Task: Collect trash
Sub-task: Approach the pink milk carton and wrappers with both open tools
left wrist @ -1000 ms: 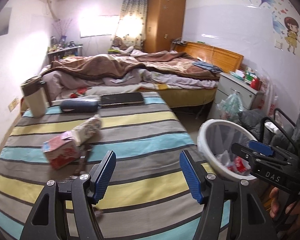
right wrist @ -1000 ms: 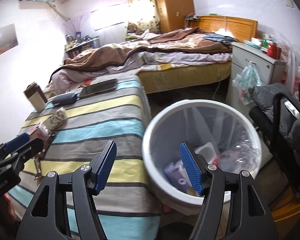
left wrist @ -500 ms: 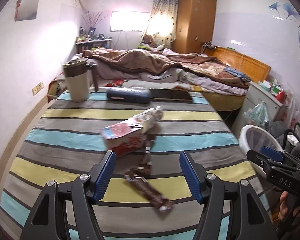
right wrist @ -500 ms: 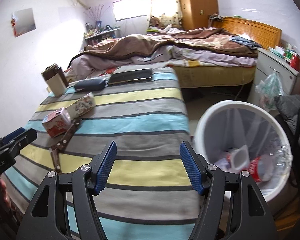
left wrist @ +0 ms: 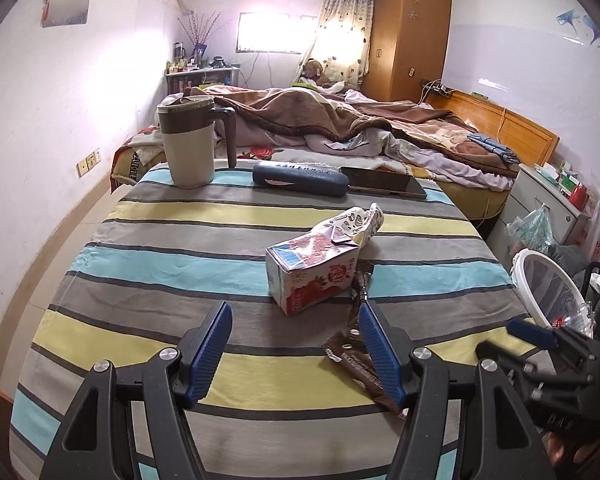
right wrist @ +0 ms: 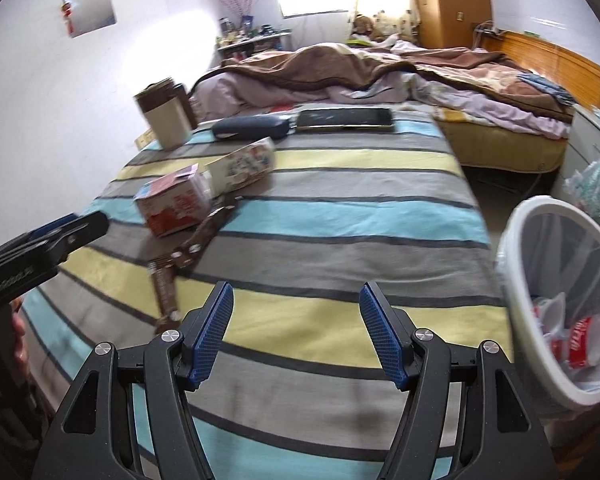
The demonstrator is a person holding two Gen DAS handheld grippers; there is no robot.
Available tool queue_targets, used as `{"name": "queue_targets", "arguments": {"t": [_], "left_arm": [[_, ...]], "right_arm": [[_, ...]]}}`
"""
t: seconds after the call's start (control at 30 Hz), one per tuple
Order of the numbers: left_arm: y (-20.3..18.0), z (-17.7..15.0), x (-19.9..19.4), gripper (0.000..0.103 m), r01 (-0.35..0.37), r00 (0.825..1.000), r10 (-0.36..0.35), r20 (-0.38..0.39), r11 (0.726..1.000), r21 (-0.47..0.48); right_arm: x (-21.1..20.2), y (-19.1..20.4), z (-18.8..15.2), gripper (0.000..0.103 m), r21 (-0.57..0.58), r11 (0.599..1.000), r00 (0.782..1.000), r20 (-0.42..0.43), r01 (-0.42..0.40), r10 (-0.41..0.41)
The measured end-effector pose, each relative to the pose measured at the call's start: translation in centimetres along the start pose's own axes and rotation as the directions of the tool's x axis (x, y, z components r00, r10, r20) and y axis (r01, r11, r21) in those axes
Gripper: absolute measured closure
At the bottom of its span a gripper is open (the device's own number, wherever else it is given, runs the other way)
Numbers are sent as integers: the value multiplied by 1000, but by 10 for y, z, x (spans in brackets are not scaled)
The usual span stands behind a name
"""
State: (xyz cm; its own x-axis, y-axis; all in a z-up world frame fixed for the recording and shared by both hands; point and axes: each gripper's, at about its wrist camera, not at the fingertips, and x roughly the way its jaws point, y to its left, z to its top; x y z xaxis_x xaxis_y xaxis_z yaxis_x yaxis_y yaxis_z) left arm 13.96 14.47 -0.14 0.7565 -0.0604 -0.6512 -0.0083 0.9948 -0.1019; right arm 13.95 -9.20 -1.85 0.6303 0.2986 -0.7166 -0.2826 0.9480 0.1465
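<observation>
1. here the left gripper (left wrist: 294, 350) angles down over the near part of the striped tablecloth (left wrist: 204, 216), its blue-padded jaws spread wide with nothing between them.
2. the right gripper (right wrist: 296, 332) tilts down over the same cloth, jaws also wide apart and holding nothing; its blue tip shows at the right edge of the left wrist view, with fingertips beneath it.
3. a crushed red-and-white drink carton (left wrist: 310, 274) lies on its side near the middle of the table, its top torn open.
4. a crumpled patterned paper carton (left wrist: 354, 224) lies touching the drink carton's far end.
5. a brown snack wrapper (left wrist: 358, 360) stretches flat from beside the drink carton toward the near edge; in the left wrist view its near end runs behind the left gripper's right-hand finger.
6. a white trash bin (right wrist: 540, 300) lined with a clear bag stands on the floor just off the table's right side; red-and-white packaging and clear plastic lie inside.
7. along the far edge stand a beige lidded mug (left wrist: 190, 144), a dark blue case (left wrist: 300, 178) and a tablet (left wrist: 384, 182).
</observation>
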Motion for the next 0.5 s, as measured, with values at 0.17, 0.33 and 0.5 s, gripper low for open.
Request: {"name": "queue_targets", "arguments": {"t": [0.17,0.33,0.5], "left_arm": [[8,2,3,37,2,1000,-2,-5,1000,-11],[14,5,6,37,6,1000,-6,-8,1000,-9],[21,10,14,37,22,1000,-23,-14,999,-28]], "right_arm": [[9,29,-5,36,-92,994,998,-32,-56,53],[20,47,-3,36,-139,987,995,-68,-80,71],[34,59,-3,41,-171,979,988,-128,-107,85]]}}
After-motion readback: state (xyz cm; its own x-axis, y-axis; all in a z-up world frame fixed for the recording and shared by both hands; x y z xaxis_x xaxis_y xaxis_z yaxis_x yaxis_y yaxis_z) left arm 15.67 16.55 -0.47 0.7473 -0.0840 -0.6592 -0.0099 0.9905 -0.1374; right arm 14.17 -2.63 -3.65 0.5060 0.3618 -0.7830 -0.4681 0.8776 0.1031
